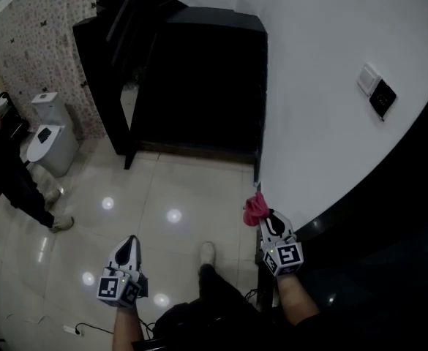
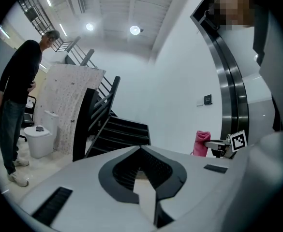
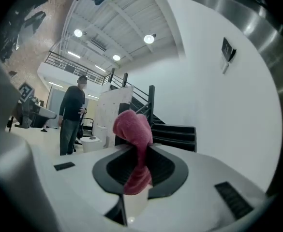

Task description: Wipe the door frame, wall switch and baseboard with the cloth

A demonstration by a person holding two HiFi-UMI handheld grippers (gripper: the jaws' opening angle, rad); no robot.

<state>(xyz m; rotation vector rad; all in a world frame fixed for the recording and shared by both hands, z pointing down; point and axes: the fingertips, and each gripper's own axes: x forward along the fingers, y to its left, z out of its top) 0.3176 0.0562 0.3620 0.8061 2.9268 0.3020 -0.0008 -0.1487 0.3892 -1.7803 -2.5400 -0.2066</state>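
Observation:
My right gripper (image 1: 266, 218) is shut on a pink-red cloth (image 1: 254, 208), which bunches up above the jaws (image 3: 133, 127) and hangs down between them. It is held close to the white wall (image 1: 323, 123), near the wall's lower corner. The wall switch (image 1: 377, 92) is a white and a black plate higher up the wall; it also shows in the right gripper view (image 3: 227, 49). A dark metal door frame (image 1: 360, 196) curves along the wall's right side. My left gripper (image 1: 131, 241) hangs over the floor to the left, jaws together with nothing in them (image 2: 141, 151).
A black staircase (image 1: 199, 79) stands ahead, left of the wall. A white toilet (image 1: 49, 134) sits by a patterned panel at the far left. A person in dark clothes (image 1: 9, 174) stands beside it. The floor (image 1: 162, 196) is glossy pale tile.

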